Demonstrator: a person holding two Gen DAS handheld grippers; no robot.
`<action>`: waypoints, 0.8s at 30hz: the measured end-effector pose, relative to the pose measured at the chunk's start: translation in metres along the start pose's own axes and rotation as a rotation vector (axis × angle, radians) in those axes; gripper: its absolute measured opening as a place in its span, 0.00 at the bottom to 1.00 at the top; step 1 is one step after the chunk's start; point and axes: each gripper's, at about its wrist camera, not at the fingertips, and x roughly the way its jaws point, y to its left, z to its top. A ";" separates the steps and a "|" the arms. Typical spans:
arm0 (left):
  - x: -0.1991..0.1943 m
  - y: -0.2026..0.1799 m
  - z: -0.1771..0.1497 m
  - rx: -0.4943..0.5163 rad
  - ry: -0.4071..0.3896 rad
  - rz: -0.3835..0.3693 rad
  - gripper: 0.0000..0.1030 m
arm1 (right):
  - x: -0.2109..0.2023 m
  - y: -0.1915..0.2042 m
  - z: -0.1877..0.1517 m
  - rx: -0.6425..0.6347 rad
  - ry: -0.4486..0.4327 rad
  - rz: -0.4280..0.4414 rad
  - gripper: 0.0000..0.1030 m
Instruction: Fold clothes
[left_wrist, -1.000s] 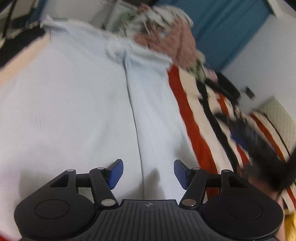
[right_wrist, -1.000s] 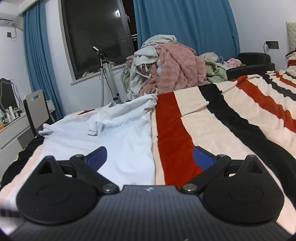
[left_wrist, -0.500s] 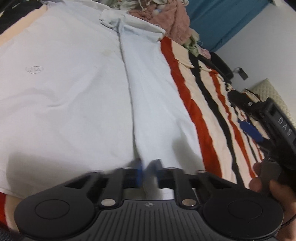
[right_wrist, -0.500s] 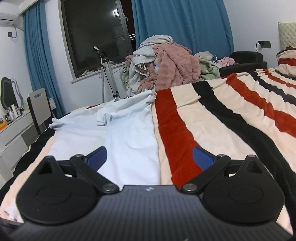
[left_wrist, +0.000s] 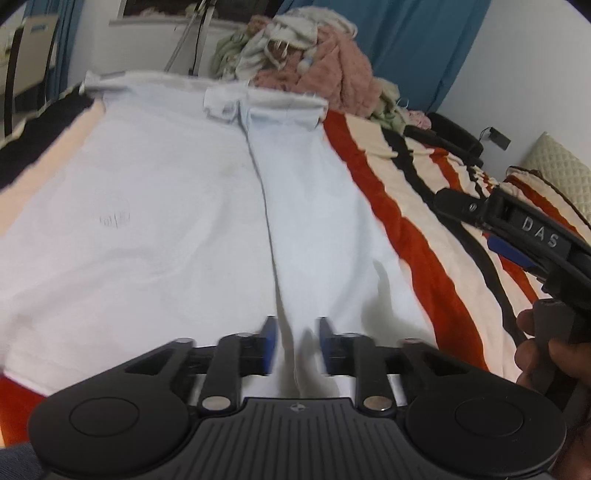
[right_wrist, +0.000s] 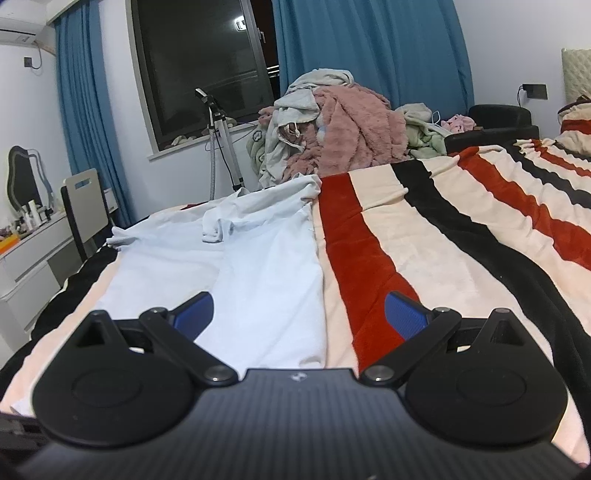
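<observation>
Left wrist: hand-held gripper (left_wrist: 294, 345) low over shirt (left_wrist: 166, 206).

One white shirt (left_wrist: 166, 206), two grippers, one striped blanket (right_wrist: 461, 236), one clothes pile (right_wrist: 332, 125) and one chair (right_wrist: 83, 206) were counted.

Black ribbed left gripper (left_wrist: 294, 345) – blue pads, silver pivot screws; right gripper (right_wrist: 299, 314) alike, "DAS" lettering.

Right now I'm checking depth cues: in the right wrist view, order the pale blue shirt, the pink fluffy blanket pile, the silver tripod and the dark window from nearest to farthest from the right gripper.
1. Pale blue shirt, just ahead of the right gripper, on the left.
2. Silver tripod, left of centre, beyond the bed's far edge.
3. Pink fluffy blanket pile, centre; too close to the tripod to call.
4. Dark window, back wall.
</observation>
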 end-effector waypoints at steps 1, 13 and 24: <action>-0.002 -0.002 0.002 0.016 -0.014 0.009 0.58 | -0.002 0.000 0.001 -0.001 -0.008 0.001 0.98; -0.023 -0.024 0.052 0.170 -0.250 0.147 0.99 | -0.010 -0.004 0.012 0.019 -0.067 0.016 0.98; 0.003 -0.026 0.079 0.184 -0.307 0.098 0.99 | -0.010 -0.001 0.024 -0.073 -0.119 0.061 0.81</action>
